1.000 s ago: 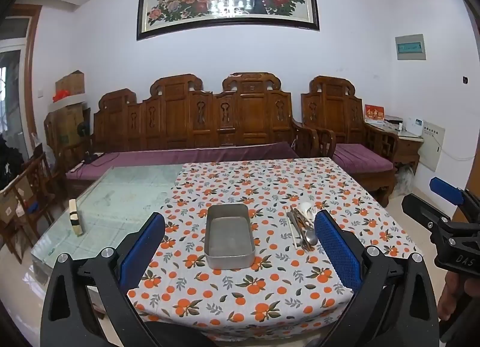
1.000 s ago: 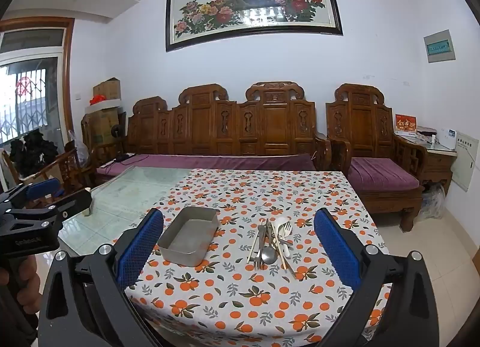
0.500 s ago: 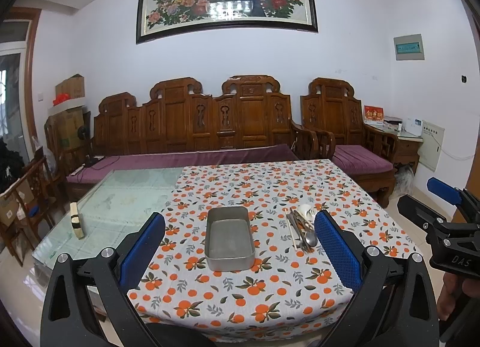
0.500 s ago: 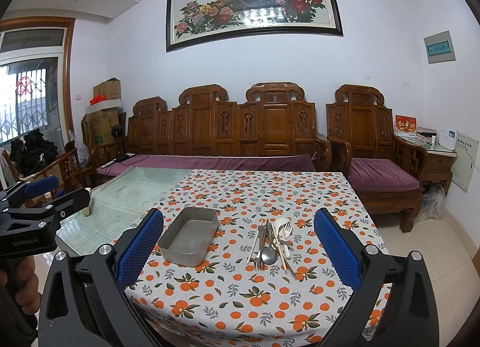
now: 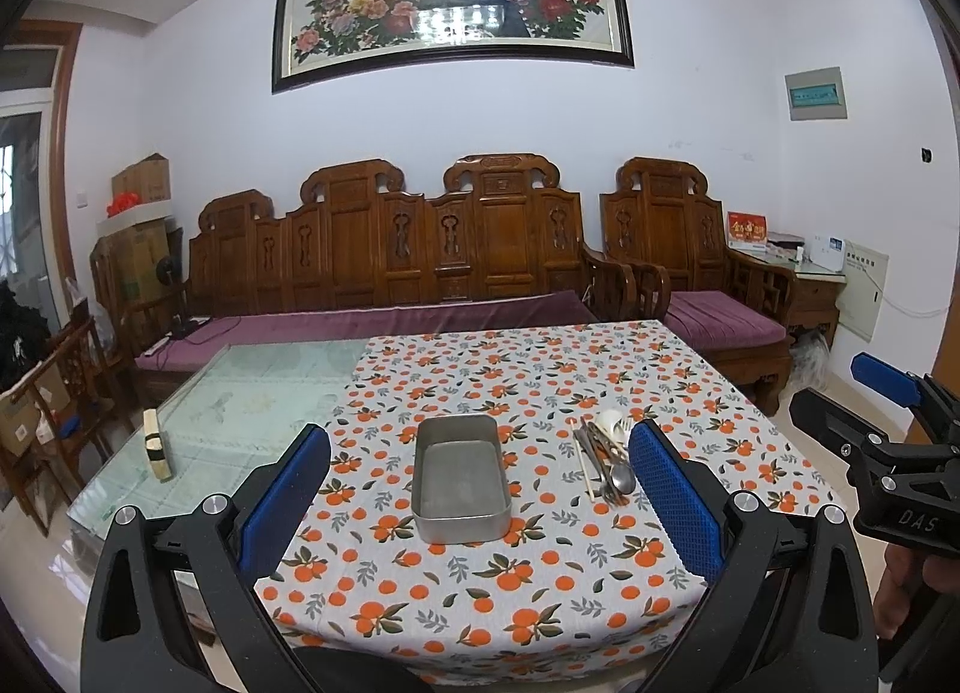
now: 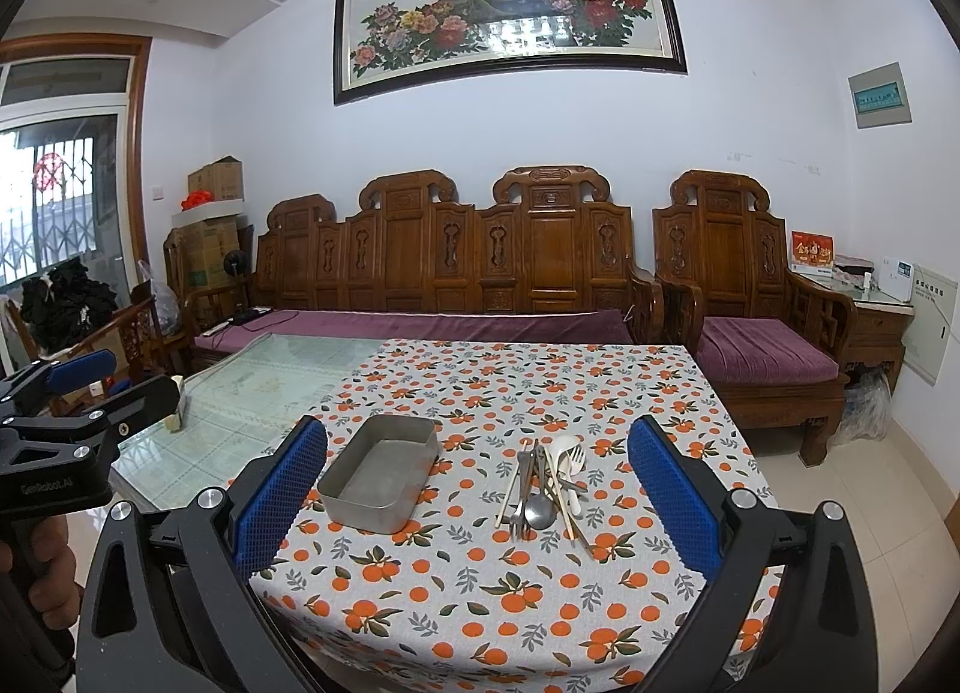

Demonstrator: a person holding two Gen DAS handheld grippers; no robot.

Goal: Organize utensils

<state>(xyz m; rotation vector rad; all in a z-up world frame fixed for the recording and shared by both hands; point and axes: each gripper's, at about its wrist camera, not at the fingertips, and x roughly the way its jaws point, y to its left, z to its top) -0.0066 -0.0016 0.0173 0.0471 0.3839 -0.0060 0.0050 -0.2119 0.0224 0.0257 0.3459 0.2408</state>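
Two tools, left tool (image 5: 480, 507) and right tool (image 6: 477, 504) spread wide, utensils (image 6: 546, 489) heaped, partly overlapping

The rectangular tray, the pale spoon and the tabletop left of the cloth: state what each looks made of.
Rectangular tray: dull grey metal, probably steel or aluminium, with a brushed matte sheen. Pale spoon: opaque white, likely plastic or ceramic; too small to tell. Tabletop: glass, glossy and reflective, with a greenish pattern showing beneath.

Tray (image 5: 461, 477) sits on tablecloth (image 5: 540, 585), near table's front edge. Utensil pile (image 5: 605, 460) lies just right of tray, apart. Small block (image 5: 157, 444) stands far left. Bench (image 5: 384, 285) behind table.
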